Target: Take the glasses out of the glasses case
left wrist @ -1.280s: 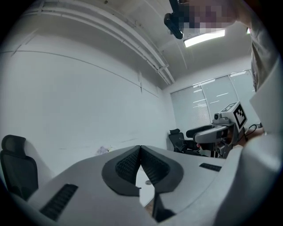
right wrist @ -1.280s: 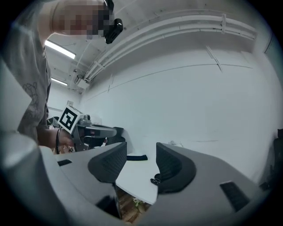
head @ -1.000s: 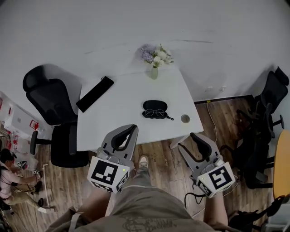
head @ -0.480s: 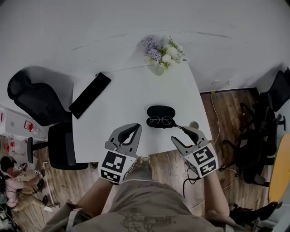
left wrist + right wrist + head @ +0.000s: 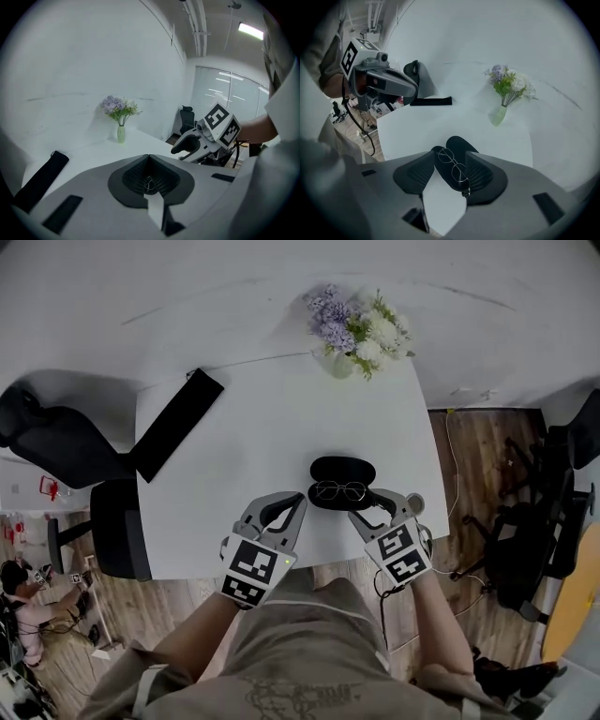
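An open black glasses case (image 5: 341, 470) lies on the white table (image 5: 234, 474), with thin-framed glasses (image 5: 339, 490) in its near half. My right gripper (image 5: 376, 505) is open, just in front of and to the right of the case. In the right gripper view the case (image 5: 458, 143) and the glasses (image 5: 453, 165) show between the spread jaws of that gripper (image 5: 451, 155). My left gripper (image 5: 296, 502) hovers over the table's front edge, left of the case, its jaws meeting at the tips. In the left gripper view its pads (image 5: 149, 159) are together with nothing between them.
A vase of flowers (image 5: 361, 332) stands at the table's far right. A long black pouch (image 5: 169, 424) lies at the far left corner. A small round object (image 5: 416, 505) sits by the right gripper. Black office chairs (image 5: 56, 446) stand to the left and right.
Both grippers have moved forward from above the floor to the table's front edge. The right gripper has come up close to the case. The head view has moved closer over the table.
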### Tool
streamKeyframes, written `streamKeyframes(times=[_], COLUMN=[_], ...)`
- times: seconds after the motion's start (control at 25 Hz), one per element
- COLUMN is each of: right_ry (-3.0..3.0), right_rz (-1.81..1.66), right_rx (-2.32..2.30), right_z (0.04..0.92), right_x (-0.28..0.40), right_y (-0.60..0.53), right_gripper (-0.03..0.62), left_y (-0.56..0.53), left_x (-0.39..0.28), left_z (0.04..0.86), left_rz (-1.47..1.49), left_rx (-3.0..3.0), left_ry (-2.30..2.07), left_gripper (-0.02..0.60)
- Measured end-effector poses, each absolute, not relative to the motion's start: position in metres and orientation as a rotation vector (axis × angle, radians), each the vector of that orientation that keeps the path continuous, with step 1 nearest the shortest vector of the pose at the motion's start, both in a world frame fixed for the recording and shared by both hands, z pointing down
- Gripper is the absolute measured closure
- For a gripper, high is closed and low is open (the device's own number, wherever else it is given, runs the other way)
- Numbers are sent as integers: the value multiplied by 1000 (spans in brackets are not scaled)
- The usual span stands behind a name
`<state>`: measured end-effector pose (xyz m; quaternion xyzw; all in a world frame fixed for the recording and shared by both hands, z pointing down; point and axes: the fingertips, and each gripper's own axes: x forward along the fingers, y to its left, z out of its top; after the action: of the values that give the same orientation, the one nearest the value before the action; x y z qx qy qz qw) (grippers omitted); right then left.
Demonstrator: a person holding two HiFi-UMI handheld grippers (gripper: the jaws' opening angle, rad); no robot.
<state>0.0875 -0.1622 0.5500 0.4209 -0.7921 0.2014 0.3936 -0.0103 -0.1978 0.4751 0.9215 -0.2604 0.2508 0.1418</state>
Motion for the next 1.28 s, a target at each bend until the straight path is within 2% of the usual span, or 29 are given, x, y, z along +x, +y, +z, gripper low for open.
streamKeyframes(times=[0.44,0.68,0.88,1.28], right_ry=[-1941,-1885,-1898,-1870], right_rz=[436,188,171,41], right_rx=[821,646,547,441], right_z=[627,655,671,686], right_x=[80,82,74,66], right_y=[-172,-182,-185,-182], right_gripper=[375,385,387,458], left_y=[-202,-206,-207,-205], left_x=[-11,-12,-14,-17], left_z=[534,558,575,588], left_rz=[832,841,843,842], left_rx=[2501,2410,2347,2305], left_ry=[-778,-859,-904,-940], left_gripper=[566,566,566,566])
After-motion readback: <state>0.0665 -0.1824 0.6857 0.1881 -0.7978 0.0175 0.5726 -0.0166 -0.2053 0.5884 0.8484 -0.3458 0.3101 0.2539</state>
